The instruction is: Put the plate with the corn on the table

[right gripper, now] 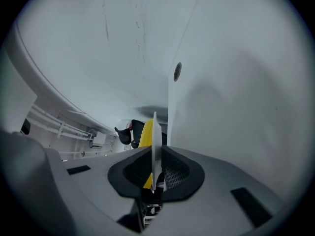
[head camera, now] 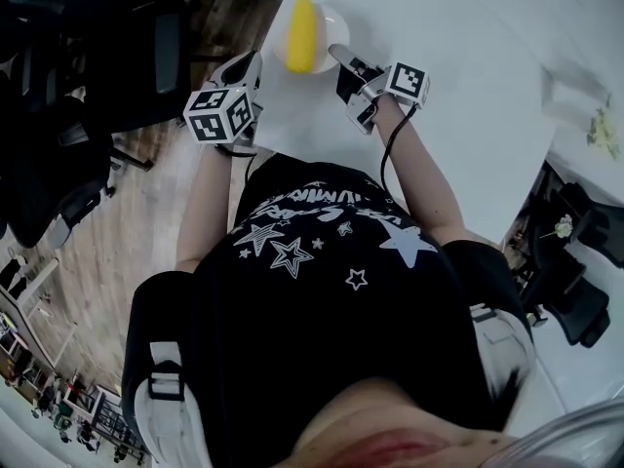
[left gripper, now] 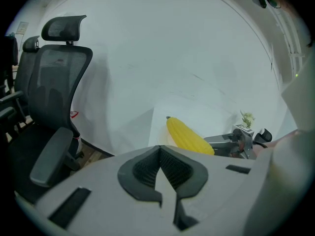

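Nearest to me, my right gripper (right gripper: 155, 154) is clamped on the rim of the plate (right gripper: 154, 132). Its dark ribbed pads (right gripper: 172, 173) press either side of the thin white edge, which this gripper's view shows edge-on as a narrow pale blade. Behind that edge rises the corn (right gripper: 146, 132), a smooth yellow cob. My left gripper (left gripper: 160, 149) holds nothing: its grooved black pads (left gripper: 147, 167) meet in a closed V, and it hangs just left of the plate without touching it. From the head view, both grippers flank the load, left gripper (head camera: 244, 66) and right gripper (head camera: 338, 54), each carrying its white cube with square black markers. The plate (head camera: 331, 22) is round, white and glossy, with the corn (head camera: 302, 35) lying lengthwise across its middle. It sits over the near corner of the table (head camera: 468, 66), a flat matt white top; I cannot tell whether its underside touches that surface. Farther left stand black mesh-backed office chairs (head camera: 146, 57) on a wooden plank floor (head camera: 146, 213).
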`<state>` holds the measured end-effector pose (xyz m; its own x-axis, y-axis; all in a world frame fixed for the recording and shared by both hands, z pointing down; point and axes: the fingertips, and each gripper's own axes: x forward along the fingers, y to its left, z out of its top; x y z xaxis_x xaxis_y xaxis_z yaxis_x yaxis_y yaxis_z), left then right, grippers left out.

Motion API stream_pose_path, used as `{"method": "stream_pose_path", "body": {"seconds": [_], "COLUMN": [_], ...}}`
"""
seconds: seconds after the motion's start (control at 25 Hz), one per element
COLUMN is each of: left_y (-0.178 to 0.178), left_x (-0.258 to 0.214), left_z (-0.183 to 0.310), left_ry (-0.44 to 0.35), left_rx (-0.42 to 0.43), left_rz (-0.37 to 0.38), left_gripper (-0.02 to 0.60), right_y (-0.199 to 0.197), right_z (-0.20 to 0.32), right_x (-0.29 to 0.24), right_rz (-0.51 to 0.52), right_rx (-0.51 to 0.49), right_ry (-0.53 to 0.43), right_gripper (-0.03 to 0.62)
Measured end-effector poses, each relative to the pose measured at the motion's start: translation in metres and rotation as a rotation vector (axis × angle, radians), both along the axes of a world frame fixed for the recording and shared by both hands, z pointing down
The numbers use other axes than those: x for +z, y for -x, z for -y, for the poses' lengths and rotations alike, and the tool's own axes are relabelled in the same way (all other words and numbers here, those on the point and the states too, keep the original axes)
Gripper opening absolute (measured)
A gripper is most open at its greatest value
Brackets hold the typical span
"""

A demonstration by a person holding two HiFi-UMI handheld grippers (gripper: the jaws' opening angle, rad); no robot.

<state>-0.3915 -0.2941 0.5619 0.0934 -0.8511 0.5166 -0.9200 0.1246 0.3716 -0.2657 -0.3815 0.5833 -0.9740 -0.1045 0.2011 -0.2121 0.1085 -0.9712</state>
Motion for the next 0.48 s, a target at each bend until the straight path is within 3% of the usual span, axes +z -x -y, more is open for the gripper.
{"method": "stream_pose_path", "body": {"seconds": [0.48], "left_y": [0.004], "left_x": [0.010], "left_z": [0.009], "left_ry": [0.013], "left_rx": [-0.004], "left_rz": [-0.011], "left_gripper": [0.005], "right_y": [0.008], "right_z": [0.012], "right_x": [0.015], "right_rz": [-0.041], "right_rx": [0.052], "right_ry": [0.033], "right_gripper": [0.041]}}
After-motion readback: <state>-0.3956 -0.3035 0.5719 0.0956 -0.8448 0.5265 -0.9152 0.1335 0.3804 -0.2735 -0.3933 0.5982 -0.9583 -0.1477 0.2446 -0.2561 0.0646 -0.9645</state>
